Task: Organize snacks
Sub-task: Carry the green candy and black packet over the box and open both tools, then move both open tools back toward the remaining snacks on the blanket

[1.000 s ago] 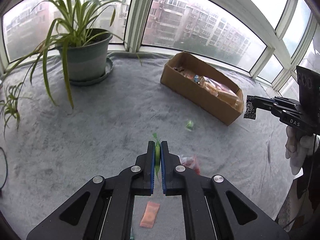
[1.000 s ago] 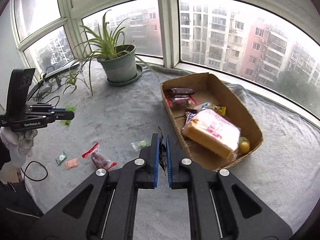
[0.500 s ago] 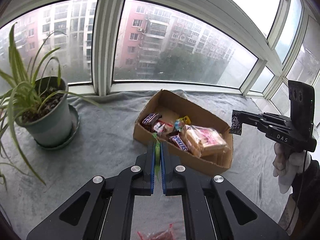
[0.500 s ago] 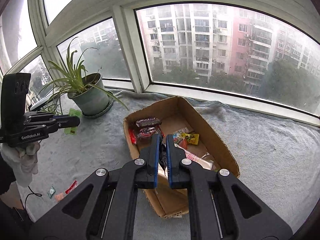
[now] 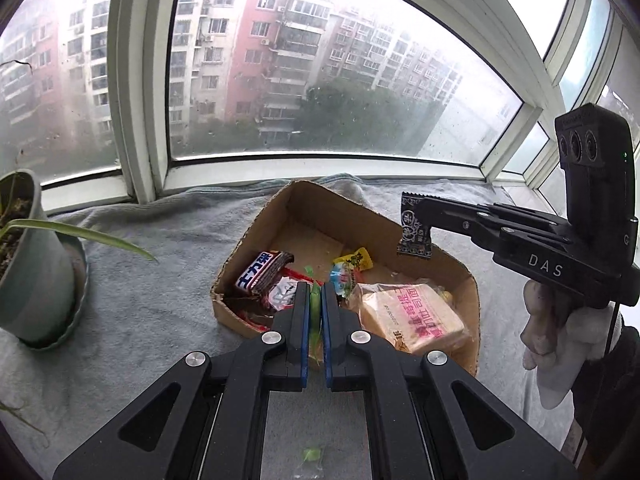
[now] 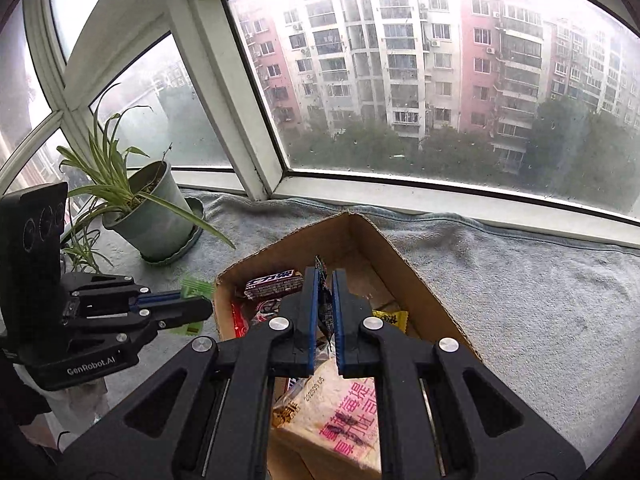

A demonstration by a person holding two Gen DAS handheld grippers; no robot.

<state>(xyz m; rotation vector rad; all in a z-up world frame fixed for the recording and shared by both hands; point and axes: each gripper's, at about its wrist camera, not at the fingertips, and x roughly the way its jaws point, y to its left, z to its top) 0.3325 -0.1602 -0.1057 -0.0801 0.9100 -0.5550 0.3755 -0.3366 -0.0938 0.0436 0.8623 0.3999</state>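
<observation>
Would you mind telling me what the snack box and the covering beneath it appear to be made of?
The box looks like plain brown corrugated cardboard, matte, with rough, frayed cut edges along its rim. The covering looks like a grey fleece or terry blanket: a soft, fuzzy nap with folds near the window, though the exact fabric is unclear.

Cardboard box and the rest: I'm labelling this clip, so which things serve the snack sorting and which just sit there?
Job:
cardboard box
green packet in left hand-held gripper
black packet in right hand-held gripper
boxed snacks

Idle:
potted plant
grey blanket
</observation>
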